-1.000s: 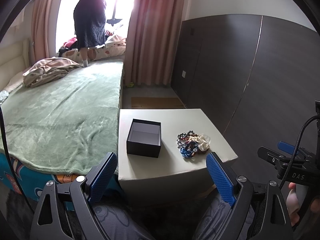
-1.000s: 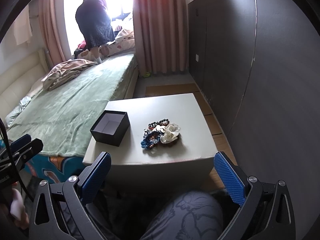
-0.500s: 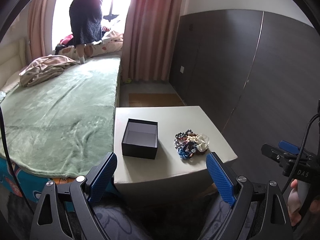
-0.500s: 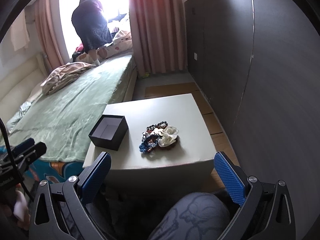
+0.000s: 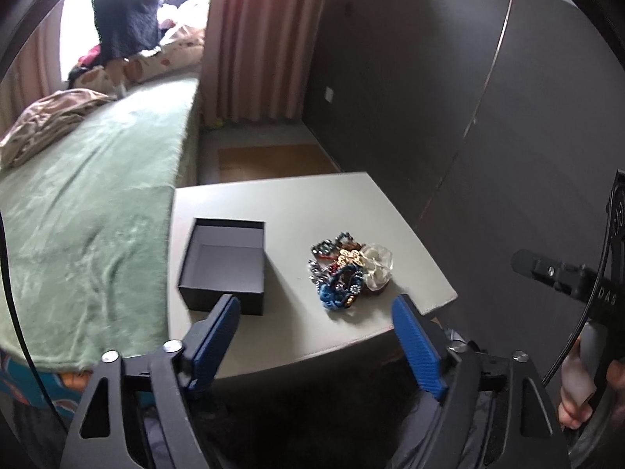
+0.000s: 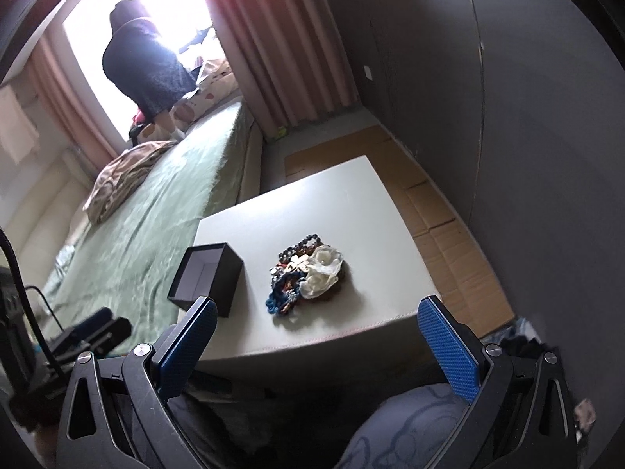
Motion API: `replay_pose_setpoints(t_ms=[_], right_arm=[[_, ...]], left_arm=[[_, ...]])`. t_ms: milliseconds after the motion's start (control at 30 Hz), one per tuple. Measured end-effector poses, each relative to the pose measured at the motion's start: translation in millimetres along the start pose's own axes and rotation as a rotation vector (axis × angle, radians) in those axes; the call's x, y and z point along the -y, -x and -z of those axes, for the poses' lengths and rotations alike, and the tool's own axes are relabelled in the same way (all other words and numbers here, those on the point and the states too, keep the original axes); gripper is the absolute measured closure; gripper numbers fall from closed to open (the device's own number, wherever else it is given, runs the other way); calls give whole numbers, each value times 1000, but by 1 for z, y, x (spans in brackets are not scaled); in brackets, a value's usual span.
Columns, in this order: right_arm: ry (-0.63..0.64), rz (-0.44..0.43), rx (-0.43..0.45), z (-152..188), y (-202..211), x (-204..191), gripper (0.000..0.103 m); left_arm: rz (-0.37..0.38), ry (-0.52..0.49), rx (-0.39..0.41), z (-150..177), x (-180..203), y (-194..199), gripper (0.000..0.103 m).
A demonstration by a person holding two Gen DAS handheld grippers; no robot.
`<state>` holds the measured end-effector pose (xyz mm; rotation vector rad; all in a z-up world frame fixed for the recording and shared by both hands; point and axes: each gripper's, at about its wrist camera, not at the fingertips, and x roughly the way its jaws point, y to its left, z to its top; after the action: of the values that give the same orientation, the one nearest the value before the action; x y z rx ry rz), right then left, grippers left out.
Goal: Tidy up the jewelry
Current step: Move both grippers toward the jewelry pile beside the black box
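Note:
A pile of jewelry (image 5: 349, 273) with blue beads, gold pieces and a white fabric flower lies on a pale square table (image 5: 297, 203). An open, empty black box (image 5: 224, 264) stands to its left. The pile (image 6: 306, 275) and the box (image 6: 207, 277) also show in the right wrist view. My left gripper (image 5: 316, 312) is open and empty, at the table's near edge, short of the pile. My right gripper (image 6: 318, 318) is open and empty, at the near edge in front of the pile.
A bed with a green blanket (image 5: 78, 203) runs along the table's left side. A person in dark clothes (image 5: 125, 11) stands at the window beyond it. A dark panelled wall (image 5: 488, 97) is on the right. Cardboard (image 6: 449, 219) lies on the floor.
Both grippers have moved closer to the table; the box and jewelry look larger. The right wrist view has tilted. Both stay open.

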<state>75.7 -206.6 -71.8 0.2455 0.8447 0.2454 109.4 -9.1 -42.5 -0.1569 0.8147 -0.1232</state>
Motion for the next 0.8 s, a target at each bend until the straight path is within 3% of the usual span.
replay_pose_setpoints(t_ms=[233, 400, 533, 733, 800], right_arm=[[-77, -19, -41, -12, -35, 21, 7], [-135, -35, -79, -18, -61, 34, 10], [-160, -40, -127, -23, -84, 37, 19], [-172, -28, -196, -38, -108, 40, 20], [-181, -34, -219, -44, -117, 40, 26]], left_arm=[[82, -23, -124, -15, 4, -60, 46], [104, -63, -184, -25, 6, -97, 51], [131, -80, -239, -36, 5, -124, 59], [162, -120, -306, -53, 5, -158, 61], [169, -126, -328, -59, 5, -169, 63]])
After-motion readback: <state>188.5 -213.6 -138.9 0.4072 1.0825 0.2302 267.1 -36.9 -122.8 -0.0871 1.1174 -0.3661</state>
